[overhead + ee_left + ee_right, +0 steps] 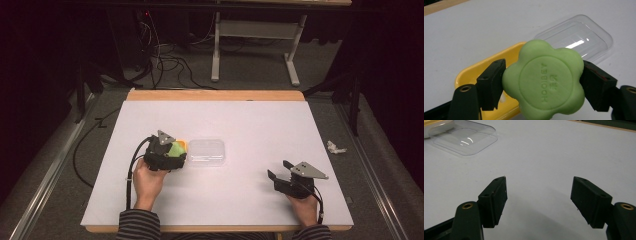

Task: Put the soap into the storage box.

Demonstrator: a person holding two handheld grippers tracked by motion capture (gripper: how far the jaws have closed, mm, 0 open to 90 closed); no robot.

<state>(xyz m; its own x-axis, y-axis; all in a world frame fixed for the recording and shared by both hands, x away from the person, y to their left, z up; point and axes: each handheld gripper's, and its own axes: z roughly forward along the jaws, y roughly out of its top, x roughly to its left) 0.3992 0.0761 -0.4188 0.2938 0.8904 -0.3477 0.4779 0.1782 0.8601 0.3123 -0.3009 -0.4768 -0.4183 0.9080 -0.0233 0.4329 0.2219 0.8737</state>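
Left gripper view: left gripper clamped on green flower-shaped soap, held just above yellow soap dish, w/ clear plastic lid beside it. Right gripper jaws wide apart over white table, well apart from lid.

Around the white table

A white sheet covering the wooden-edged table fills the middle; a crumpled scrap of white paper lies on the grey carpet just off its right edge, black cables trail across the floor behind, near a grey metal table frame.
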